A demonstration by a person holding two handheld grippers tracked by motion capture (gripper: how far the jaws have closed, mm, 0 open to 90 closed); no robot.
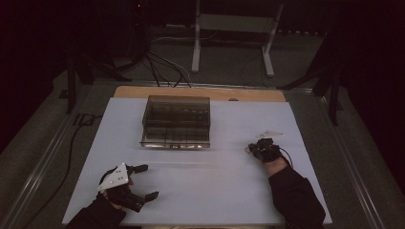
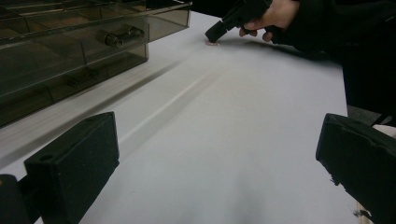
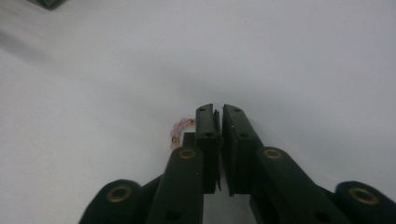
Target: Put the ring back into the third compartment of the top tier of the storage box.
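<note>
A smoky see-through drawer box [image 1: 176, 121] [image 2: 70, 46] stands on the white table top [image 1: 215, 191], at the middle back. My left gripper [image 1: 148, 181] [image 2: 217, 154] rests near the front left corner, jaws wide apart and holding nothing. At the right, my right gripper [image 1: 252, 148] [image 3: 218, 112] [image 2: 215, 35] points down with its tips on the table. Its jaws are closed, and a short pink bead chain [image 3: 180, 130] [image 1: 247, 149] pokes out on their left side. The rest of the chain is hidden under the jaws.
Small handles [image 2: 119, 36] show on the box's drawer fronts, which face the person. A white metal stand [image 1: 234, 24] and cables [image 1: 162, 67] are on the floor behind the table. A wooden strip [image 1: 200, 93] marks the table's far edge.
</note>
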